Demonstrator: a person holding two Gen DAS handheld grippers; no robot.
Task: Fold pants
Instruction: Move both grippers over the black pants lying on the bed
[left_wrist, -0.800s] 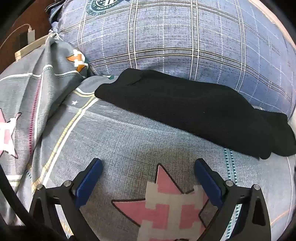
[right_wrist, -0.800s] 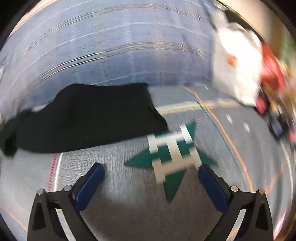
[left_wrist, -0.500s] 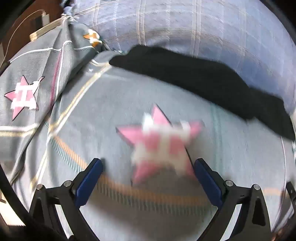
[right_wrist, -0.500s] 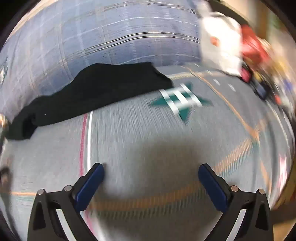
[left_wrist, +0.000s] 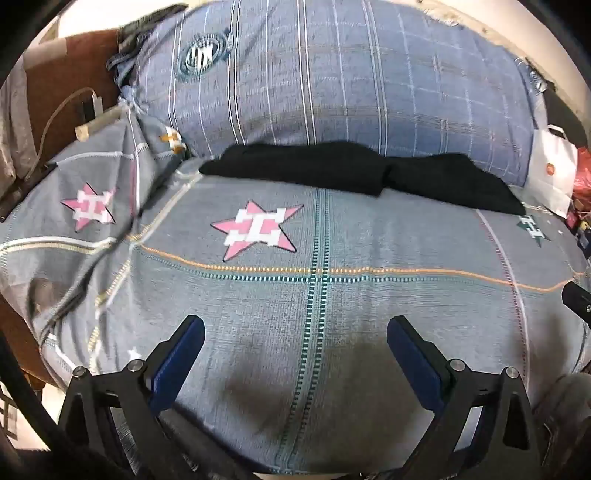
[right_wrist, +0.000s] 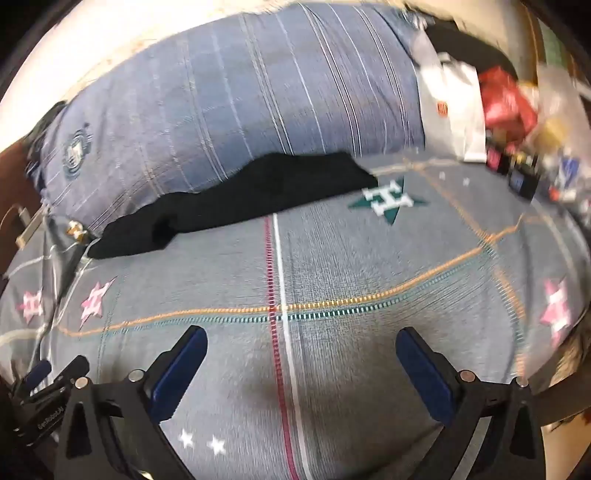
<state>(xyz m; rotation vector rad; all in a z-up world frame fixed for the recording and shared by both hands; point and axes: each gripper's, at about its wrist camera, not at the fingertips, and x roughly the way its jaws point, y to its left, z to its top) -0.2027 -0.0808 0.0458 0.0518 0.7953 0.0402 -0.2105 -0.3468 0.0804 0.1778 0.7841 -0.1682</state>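
The black pants lie folded in a long strip at the far side of the bed, against a blue plaid pillow. They also show in the right wrist view. My left gripper is open and empty, well back from the pants over the grey bedspread. My right gripper is open and empty too, also far from the pants near the bed's front edge.
A white bag and red items sit at the bed's right end with small clutter. A crumpled grey quilt lies at the left. The left gripper's body shows at the right view's lower left.
Both grippers have pulled back from the pants toward the near edge of the bed. The pants stay where they lay. Both grippers remain open.
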